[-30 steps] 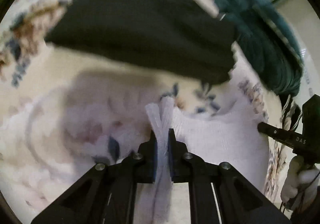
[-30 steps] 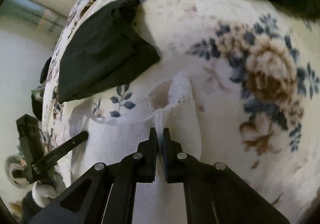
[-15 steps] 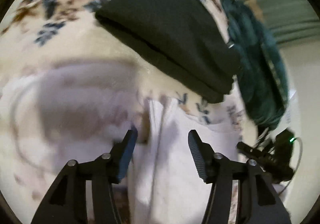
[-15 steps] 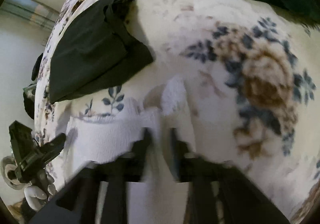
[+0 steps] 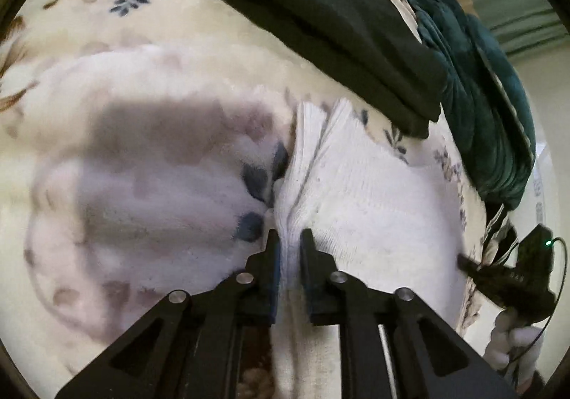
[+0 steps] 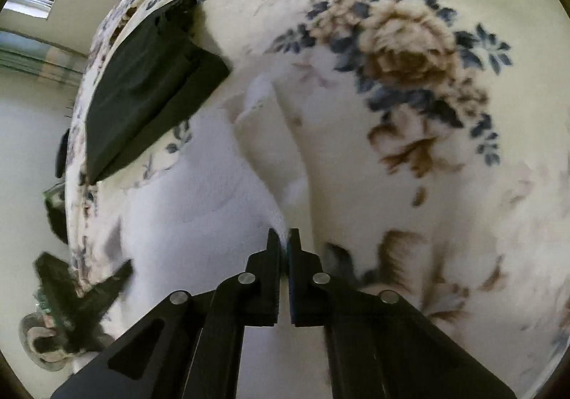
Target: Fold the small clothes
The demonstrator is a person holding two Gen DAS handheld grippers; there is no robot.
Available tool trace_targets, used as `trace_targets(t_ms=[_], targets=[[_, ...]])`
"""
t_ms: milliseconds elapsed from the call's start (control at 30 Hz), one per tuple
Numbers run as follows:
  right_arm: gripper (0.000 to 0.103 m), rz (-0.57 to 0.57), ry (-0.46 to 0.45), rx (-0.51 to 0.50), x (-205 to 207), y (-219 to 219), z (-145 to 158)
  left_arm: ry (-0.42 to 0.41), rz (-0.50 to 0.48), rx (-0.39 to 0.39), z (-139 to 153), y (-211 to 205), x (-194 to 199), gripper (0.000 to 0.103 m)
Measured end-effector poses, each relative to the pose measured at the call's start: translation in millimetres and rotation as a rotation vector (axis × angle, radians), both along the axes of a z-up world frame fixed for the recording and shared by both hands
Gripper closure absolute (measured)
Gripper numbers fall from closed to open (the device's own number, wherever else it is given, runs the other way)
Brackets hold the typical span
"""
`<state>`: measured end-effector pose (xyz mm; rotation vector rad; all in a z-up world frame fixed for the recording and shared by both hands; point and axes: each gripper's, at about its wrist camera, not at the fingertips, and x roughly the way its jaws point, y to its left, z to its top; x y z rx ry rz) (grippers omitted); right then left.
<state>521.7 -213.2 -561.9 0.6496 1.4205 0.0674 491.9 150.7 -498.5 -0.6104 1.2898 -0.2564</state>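
Observation:
A small white ribbed garment [image 5: 370, 206] lies on a flowered cream blanket [image 5: 149, 42]. My left gripper [image 5: 289, 238] is shut on a bunched fold at the garment's left edge. In the right wrist view the same white garment [image 6: 199, 206] spreads to the left, with a strap [image 6: 265, 121] running away from me. My right gripper [image 6: 283, 238] is shut on the garment's right edge. The right gripper also shows at the right edge of the left wrist view [image 5: 513, 278].
A folded black garment [image 5: 331, 21] lies beyond the white one; it also shows in the right wrist view [image 6: 142, 85]. A dark green garment [image 5: 488, 103] is heaped at the far right. The bed's edge drops off at the left in the right wrist view [image 6: 71, 156].
Both grippers opened half a second ago and have shut again on the white garment, farther along its edges. The cloth now lies flatter on the blanket.

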Motion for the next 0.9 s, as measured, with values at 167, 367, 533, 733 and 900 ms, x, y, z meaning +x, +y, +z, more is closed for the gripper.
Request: trace_targets(t_ms=[167,367,533,733,900], targets=[[0.045,0.006,-0.041,0.081,-6,-14,17,-0.041,0.093,-0.192,20,28,-16,0.034],[0.02,0.024,0.018,0.236,-28,-26,-25,0.094,0.043,-0.389,-40,10,-33,0.033],[0.007,0.042,0.072,0.475,-37,-7,-78,0.063,-0.025,-0.403,-40,-9,-26,0.032],[0.047,-0.001,0.036,0.544,-38,2,-85,-0.021,-0.064,-0.347,-21,-26,-23,0.076],[0.062,0.016,-0.047,0.439,-43,8,-39,-0.128,-0.086,-0.339,23,-33,-25,0.078]])
